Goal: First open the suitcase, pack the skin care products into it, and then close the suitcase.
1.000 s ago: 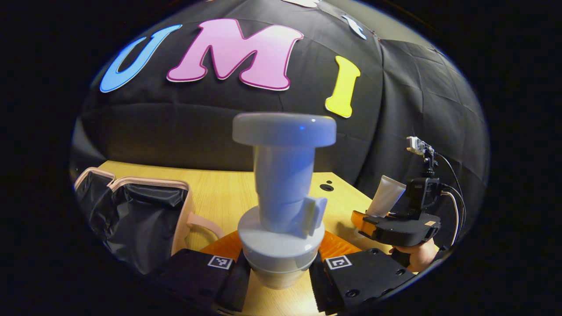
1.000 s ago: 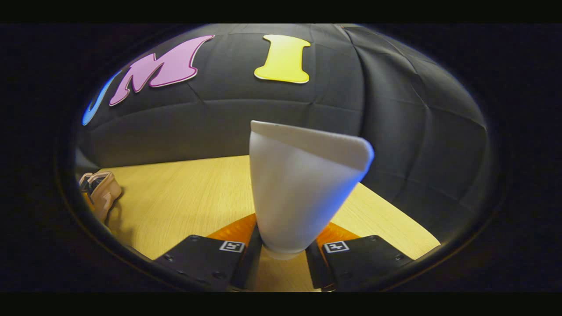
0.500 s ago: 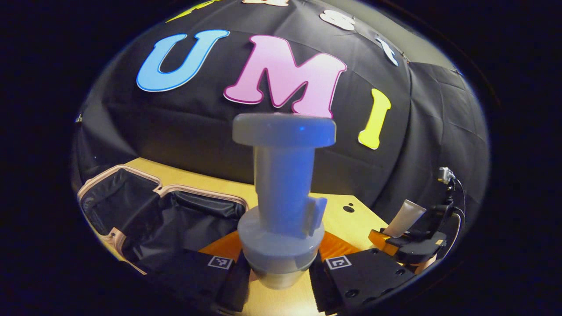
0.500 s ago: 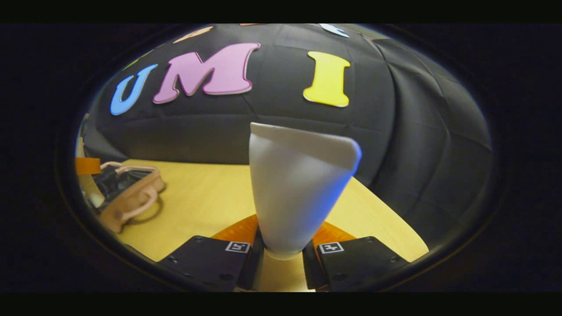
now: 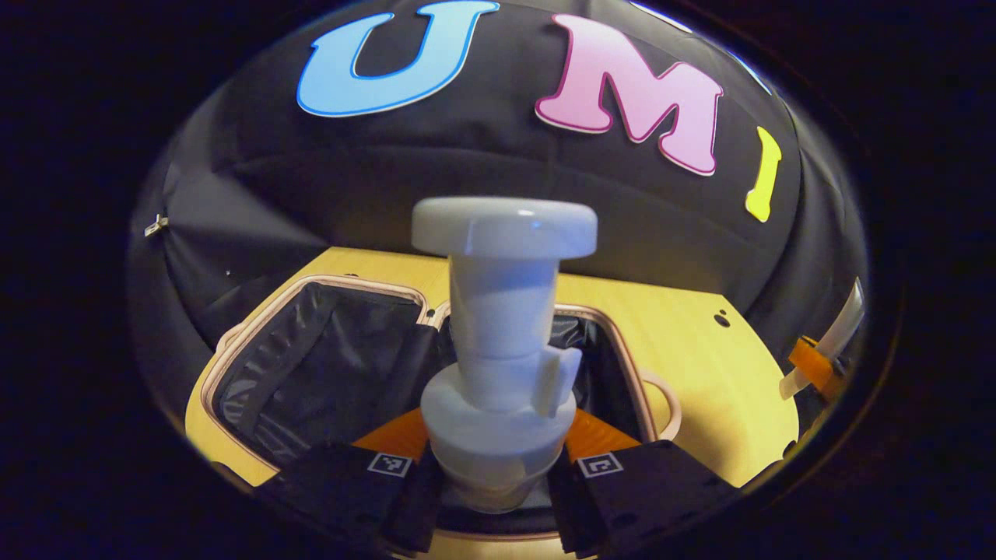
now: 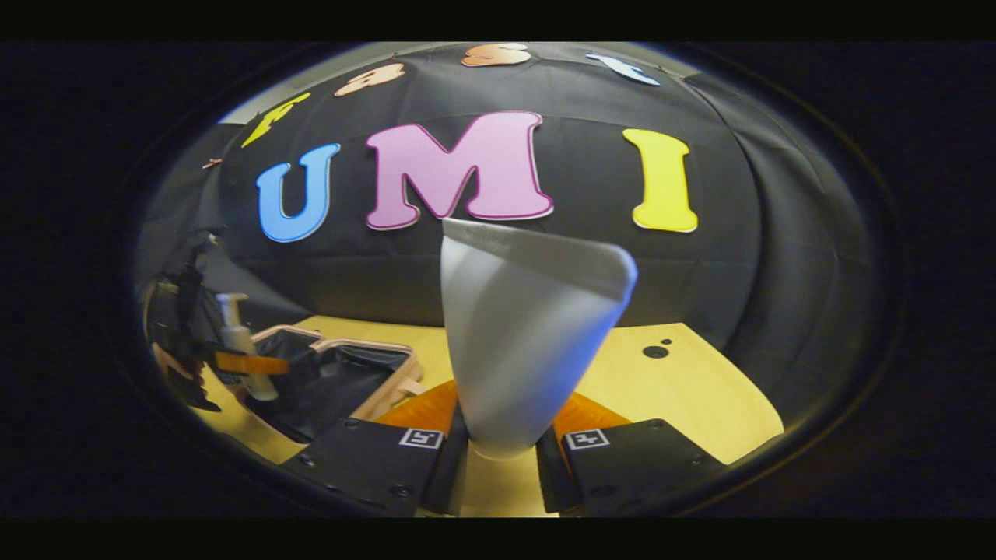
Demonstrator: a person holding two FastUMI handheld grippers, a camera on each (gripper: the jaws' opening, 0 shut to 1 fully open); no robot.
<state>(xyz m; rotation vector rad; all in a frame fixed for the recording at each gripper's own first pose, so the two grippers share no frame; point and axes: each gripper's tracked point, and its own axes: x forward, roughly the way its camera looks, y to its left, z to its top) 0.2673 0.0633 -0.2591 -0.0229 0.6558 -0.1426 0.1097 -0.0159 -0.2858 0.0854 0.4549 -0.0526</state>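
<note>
1. Left gripper (image 5: 494,474): fingers closed on the base of an upright pump bottle (image 5: 502,342), held above the open suitcase (image 5: 233,365).
2. Right gripper (image 6: 502,463): clamped on a squeeze tube (image 6: 521,342), over the table (image 6: 685,397) just beside the suitcase.
3. Recommended: lower the bottle well inside the pink rim (image 5: 257,319), then release; keep it upright until it is low.
4. Clearance: the dark lining offers ample room; the table right of the suitcase is bare for the tube's approach.

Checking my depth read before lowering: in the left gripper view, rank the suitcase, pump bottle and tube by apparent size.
1. suitcase, lying open
2. pump bottle, held close to the lens, so its rank against the suitcase is unsure
3. tube, far off at the edge
</note>
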